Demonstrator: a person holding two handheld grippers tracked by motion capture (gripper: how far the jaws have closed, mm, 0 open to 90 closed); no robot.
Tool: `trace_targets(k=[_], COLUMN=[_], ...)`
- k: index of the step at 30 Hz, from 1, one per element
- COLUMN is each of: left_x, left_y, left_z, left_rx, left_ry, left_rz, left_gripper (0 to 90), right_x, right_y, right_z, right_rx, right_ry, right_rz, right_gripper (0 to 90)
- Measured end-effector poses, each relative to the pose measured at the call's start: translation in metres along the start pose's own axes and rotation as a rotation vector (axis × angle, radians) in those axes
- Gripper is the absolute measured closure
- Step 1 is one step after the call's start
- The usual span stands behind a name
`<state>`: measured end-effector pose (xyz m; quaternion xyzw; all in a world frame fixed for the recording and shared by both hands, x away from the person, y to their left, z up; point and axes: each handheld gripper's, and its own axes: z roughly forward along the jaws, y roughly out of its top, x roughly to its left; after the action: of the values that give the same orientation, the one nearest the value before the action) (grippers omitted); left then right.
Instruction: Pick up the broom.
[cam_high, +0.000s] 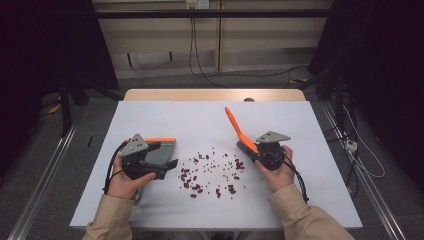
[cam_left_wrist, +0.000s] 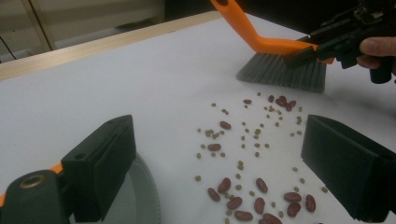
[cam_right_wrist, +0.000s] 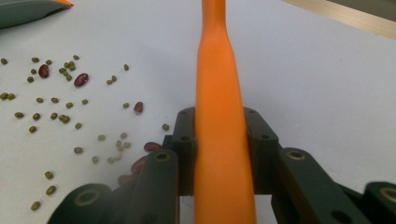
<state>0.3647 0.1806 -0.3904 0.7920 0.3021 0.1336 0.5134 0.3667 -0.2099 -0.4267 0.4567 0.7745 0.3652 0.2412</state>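
Red kidney beans and small green beans (cam_high: 210, 172) lie scattered on the white table top (cam_high: 200, 117) between my hands. My right gripper (cam_high: 251, 148) is shut on the orange handle of a small brush (cam_high: 234, 124). The handle slants up and away, and the grey bristles (cam_left_wrist: 285, 70) rest on the table just beyond the beans (cam_left_wrist: 252, 186). The handle (cam_right_wrist: 219, 93) is pinched between the two jaws. My left gripper (cam_left_wrist: 224, 158) stands open, with only table and beans between its jaws. A grey dustpan (cam_high: 159, 152) with an orange handle lies against its far jaw, its rim (cam_left_wrist: 142, 200) under that jaw.
The table's wooden back edge (cam_high: 215, 95) runs behind the white sheet. Cables hang on the wall and lie across the floor (cam_high: 200, 75) beyond it. Bare white surface stretches behind the beans and toward both side edges.
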Motion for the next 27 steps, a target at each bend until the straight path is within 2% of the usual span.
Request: trace_targets(k=[7,9,15,22,26,27], left_x=[0.001,0.001,0.002,0.008,0.012,0.012], left_y=[-0.001,-0.001,-0.002,-0.008,-0.014,-0.016], left_z=[-0.003,-0.003,-0.006,-0.01,-0.014,-0.015], left_rx=[-0.005,-0.006,-0.005,-0.006,0.004,0.005], left_ry=[0.003,0.004,0.005,0.026,0.035,0.037], left_rz=[0.005,0.006,0.001,-0.001,0.005,-0.005], left_gripper=[10.2,10.2,8.0,6.5,5.9,5.8], right_x=[0.022,0.029,0.053,0.068,0.072,0.073], right_y=[-0.004,-0.004,-0.004,-0.004,-0.004,-0.004], right_z=[-0.002,-0.002,0.001,0.003,0.004,0.004], right_rx=[-0.011,-0.018,-0.046,-0.066,-0.074,-0.078], right_ry=[-0.041,-0.035,-0.057,-0.05,-0.046,-0.041], right_rz=[-0.026,-0.025,-0.04,-0.038,-0.036,-0.031], right_gripper=[70.7,70.7,70.7,70.6,70.5,70.5])
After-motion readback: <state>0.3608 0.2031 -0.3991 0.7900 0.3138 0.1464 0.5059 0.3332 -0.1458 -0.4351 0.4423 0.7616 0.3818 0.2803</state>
